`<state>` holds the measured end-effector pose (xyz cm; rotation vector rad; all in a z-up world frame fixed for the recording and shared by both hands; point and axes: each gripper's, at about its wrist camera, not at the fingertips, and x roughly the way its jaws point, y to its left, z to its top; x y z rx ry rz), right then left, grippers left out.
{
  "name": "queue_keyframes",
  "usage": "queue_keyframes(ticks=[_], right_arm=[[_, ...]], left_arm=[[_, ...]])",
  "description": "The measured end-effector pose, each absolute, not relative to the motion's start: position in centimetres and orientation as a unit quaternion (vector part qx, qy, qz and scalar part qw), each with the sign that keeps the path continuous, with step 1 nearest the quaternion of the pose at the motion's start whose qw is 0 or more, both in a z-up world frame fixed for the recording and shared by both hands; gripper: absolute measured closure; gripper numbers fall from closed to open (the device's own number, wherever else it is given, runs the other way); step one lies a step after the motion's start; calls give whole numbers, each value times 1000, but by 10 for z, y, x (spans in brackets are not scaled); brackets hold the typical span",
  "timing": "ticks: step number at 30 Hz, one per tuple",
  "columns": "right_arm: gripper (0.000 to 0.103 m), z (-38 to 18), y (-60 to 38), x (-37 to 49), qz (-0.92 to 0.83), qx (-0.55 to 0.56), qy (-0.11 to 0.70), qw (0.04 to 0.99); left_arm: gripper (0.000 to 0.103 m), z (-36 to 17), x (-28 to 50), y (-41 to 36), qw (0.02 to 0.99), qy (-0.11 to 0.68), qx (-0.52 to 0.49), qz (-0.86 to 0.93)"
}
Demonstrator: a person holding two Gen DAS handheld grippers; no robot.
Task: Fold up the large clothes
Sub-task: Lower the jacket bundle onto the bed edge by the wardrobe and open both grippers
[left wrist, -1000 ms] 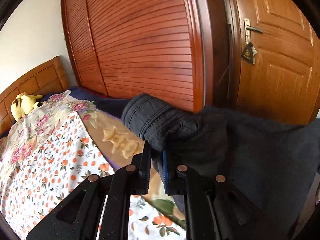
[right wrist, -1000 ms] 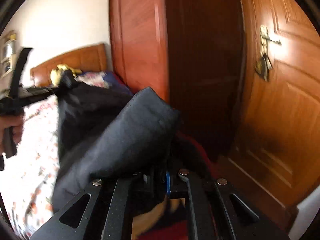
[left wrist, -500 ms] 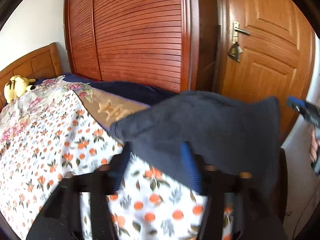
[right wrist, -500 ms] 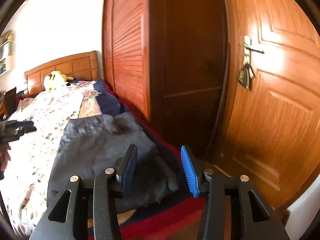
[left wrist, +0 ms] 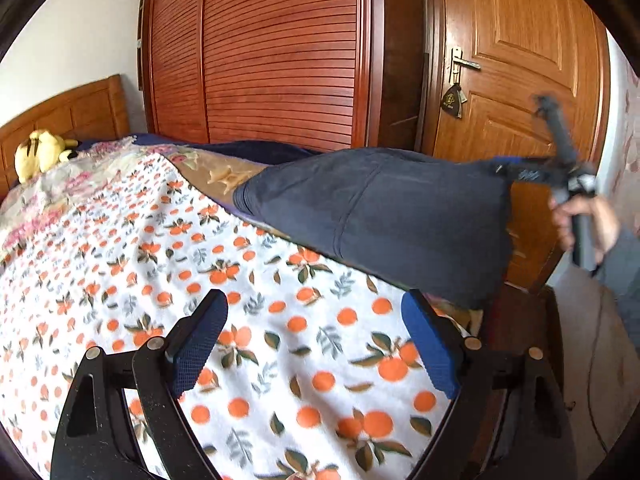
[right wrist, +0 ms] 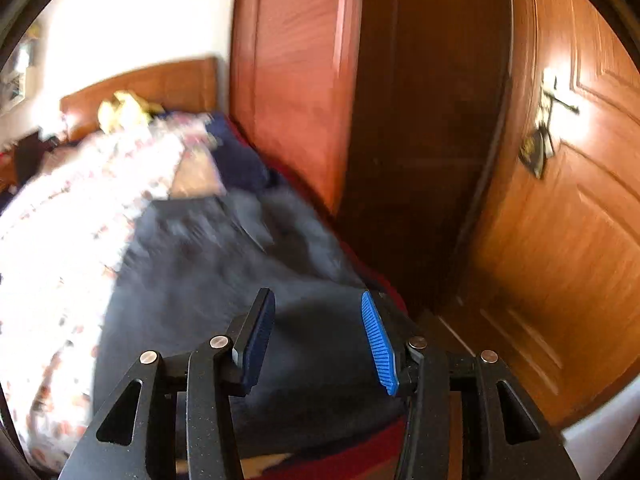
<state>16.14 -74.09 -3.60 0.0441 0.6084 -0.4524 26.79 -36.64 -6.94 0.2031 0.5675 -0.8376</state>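
1. My left hand-held gripper [left wrist: 314, 344] is spread wide over the orange-print blanket [left wrist: 256, 304]. Its jaws have just been opening, and nothing sits between the blue pads.
2. My right hand-held gripper [right wrist: 318, 340] stands partly spread above the dark garment [right wrist: 224, 280]. Its jaws have just been opening too, and the pads press on no cloth in the wrist view, though the picture is blurred.
3. The dark garment [left wrist: 384, 216] lies on the bed [left wrist: 60, 104] along the side nearest the wardrobe [left wrist: 280, 52] and door [left wrist: 516, 60], partly over the blanket. In the left view its far corner reaches to the right gripper, held by a hand [left wrist: 580, 220]; whether that tip touches the cloth I cannot tell.
4. My read: one fold has been laid down and let go, so this is the pause between folds.
5. Next move calls for picking a fresh edge or corner with both grippers, closing on the cloth, then carrying it across squarely so the layers stack without bunching.
6. Writing: a dark tag [left wrist: 451, 100] hangs under the door handle with a gold mark, too small to read. No other labels.
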Motion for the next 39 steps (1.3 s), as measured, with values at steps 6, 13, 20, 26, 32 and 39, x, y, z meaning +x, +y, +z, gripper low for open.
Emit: queue_keyframes(ticks=[6, 13, 20, 26, 32, 39], right_arm=[[56, -67, -784, 170, -236, 61, 334, 910], [56, -34, -769, 149, -255, 54, 305, 916], [52, -19, -715, 118, -249, 31, 256, 933], [41, -22, -646, 101, -188, 29, 243, 951], [33, -34, -597, 100, -123, 25, 250, 960], [27, -47, -550, 119, -78, 30, 249, 965]], left_arm=[[14, -80, 255, -344, 871, 278, 83, -396], [14, -79, 241, -327, 880, 265, 86, -384], [14, -79, 228, -309, 893, 263, 87, -354], [14, -86, 221, -286, 894, 286, 84, -335], [14, -98, 219, -258, 896, 306, 75, -313], [14, -120, 220, -216, 899, 340, 69, -266]])
